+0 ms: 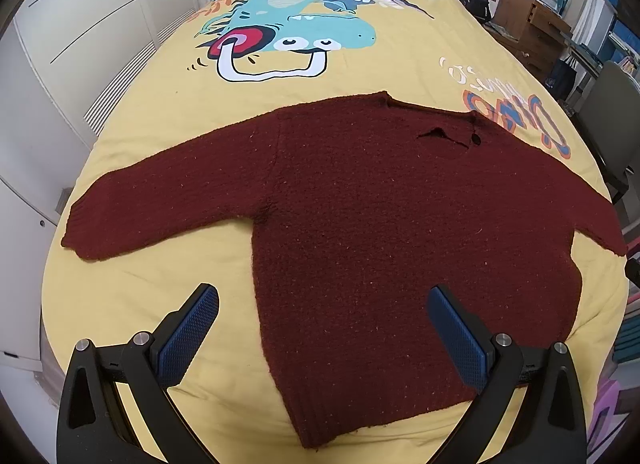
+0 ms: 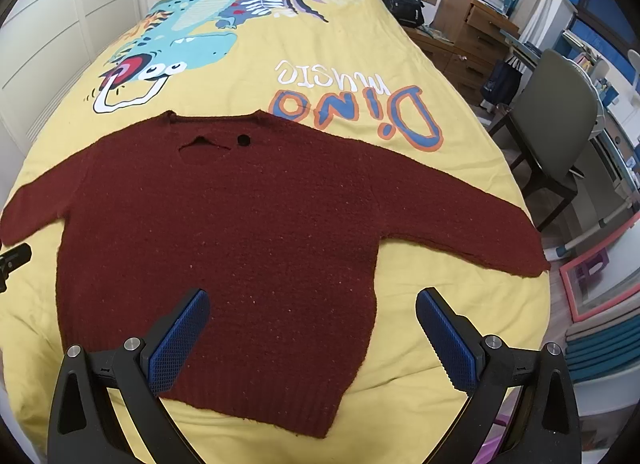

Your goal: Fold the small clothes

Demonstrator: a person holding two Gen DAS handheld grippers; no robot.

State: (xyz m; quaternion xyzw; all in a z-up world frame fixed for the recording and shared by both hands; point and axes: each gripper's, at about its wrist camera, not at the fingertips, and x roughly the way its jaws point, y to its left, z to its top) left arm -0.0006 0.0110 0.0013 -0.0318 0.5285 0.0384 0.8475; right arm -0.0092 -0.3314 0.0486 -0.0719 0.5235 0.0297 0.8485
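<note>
One dark red knitted sweater (image 1: 360, 224), unfolded, laid flat on the yellow bedspread (image 1: 152, 304); two sleeves spread sideways, right cuff at the bed's edge; hem toward the near end. Two tongs: left gripper (image 1: 323, 338) and right gripper (image 2: 313, 340), each spread fully wide, holding nothing, above the hem. Bare bedspread beyond the collar.
</note>
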